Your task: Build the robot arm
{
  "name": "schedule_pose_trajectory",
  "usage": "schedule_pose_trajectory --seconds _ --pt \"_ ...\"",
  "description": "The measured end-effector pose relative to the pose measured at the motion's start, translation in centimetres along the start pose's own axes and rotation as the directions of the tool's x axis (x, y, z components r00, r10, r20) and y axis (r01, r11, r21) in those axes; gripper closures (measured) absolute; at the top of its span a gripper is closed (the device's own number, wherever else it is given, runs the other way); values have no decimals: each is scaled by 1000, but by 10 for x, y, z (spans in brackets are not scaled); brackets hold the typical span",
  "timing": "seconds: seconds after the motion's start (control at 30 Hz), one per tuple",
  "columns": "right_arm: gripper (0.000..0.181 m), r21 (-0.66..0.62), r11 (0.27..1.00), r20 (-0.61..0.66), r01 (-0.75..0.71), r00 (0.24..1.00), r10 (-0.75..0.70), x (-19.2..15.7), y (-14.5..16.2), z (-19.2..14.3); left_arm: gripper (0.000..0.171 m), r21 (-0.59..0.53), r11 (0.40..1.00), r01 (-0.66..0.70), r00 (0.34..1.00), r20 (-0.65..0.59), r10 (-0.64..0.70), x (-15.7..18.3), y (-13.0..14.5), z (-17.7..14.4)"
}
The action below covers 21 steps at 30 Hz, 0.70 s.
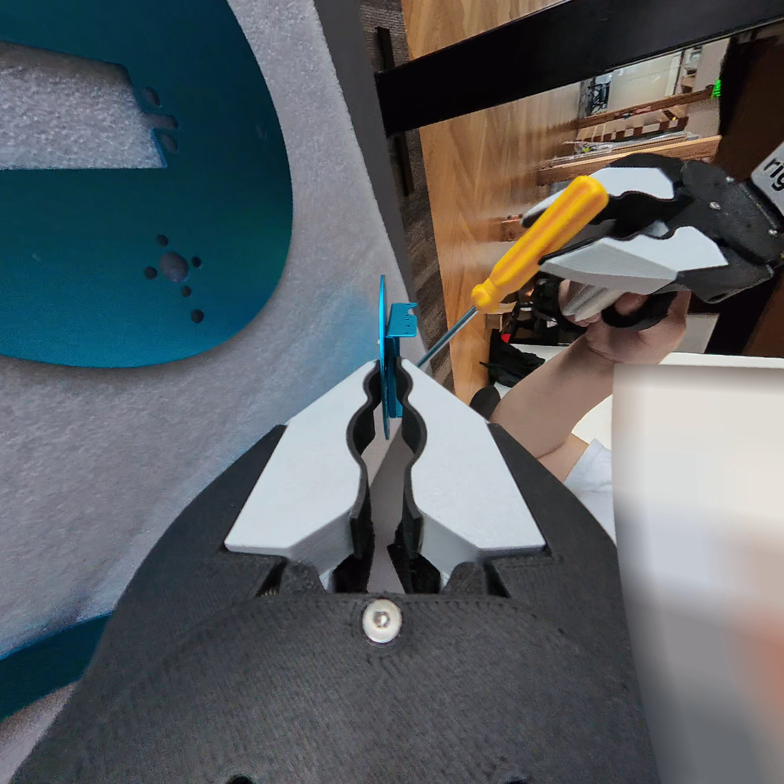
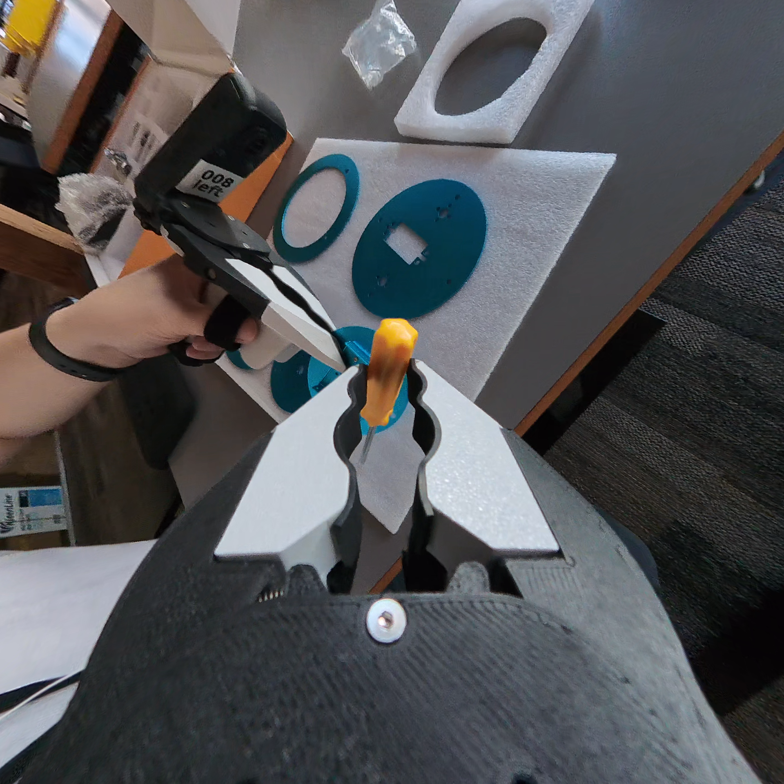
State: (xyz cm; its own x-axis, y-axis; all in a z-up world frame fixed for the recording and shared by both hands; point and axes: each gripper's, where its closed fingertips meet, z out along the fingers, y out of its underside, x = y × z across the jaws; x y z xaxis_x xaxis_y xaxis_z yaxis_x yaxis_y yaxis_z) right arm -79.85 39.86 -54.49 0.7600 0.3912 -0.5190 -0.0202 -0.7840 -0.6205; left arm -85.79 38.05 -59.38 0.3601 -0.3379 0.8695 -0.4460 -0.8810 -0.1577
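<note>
My left gripper (image 1: 388, 365) is shut on a small blue metal disc with a bracket (image 1: 392, 331), held on edge above the white foam sheet (image 1: 169, 424). My right gripper (image 2: 384, 369) is shut on the handle of a yellow screwdriver (image 2: 388, 369). In the left wrist view the screwdriver (image 1: 539, 246) slants down and its thin shaft points at the bracket, its tip close beside it. The left gripper (image 2: 339, 354) also shows in the right wrist view, held by a hand with a black wristband, with the blue part (image 2: 356, 352) at its tips.
A large blue round plate (image 2: 418, 250) with a square cut-out and a blue ring (image 2: 316, 208) lie on the foam sheet (image 2: 530, 203). Another blue disc (image 2: 292, 382) lies near its edge. A foam block with an oval hole (image 2: 488, 110) and a clear plastic bag (image 2: 379, 46) lie on the grey table. Left tips to right tips: about 8 cm.
</note>
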Motion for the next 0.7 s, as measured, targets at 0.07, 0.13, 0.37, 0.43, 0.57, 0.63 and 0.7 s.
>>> schedule_pose_trajectory --seconds 0.07,0.13,0.37,0.43,0.57,0.63,0.7 --pt "164 17 999 19 -28 999 28 6 3 1 161 -3 1000 -8 999 43 8 -6 1 3" --pt "164 41 998 58 -54 997 52 8 3 2 143 -9 1000 -7 996 91 7 -11 3 3" --pt "164 66 997 154 -44 988 34 3 1 0 122 -9 1000 -2 987 162 3 -12 6 -7" --pt "164 68 997 166 -28 986 16 -1 2 -1 118 -26 999 -43 972 228 48 -15 9 -14" --pt "164 105 994 177 42 982 -60 -11 -4 -7 110 -80 986 -149 931 324 167 -15 16 -25" --pt "165 166 979 190 116 971 -147 -23 -14 -15 119 -9 959 -282 917 292 272 3 9 -32" --pt "165 210 957 205 199 948 -242 -38 -24 -19 142 85 868 -489 857 235 459 30 1 -39"
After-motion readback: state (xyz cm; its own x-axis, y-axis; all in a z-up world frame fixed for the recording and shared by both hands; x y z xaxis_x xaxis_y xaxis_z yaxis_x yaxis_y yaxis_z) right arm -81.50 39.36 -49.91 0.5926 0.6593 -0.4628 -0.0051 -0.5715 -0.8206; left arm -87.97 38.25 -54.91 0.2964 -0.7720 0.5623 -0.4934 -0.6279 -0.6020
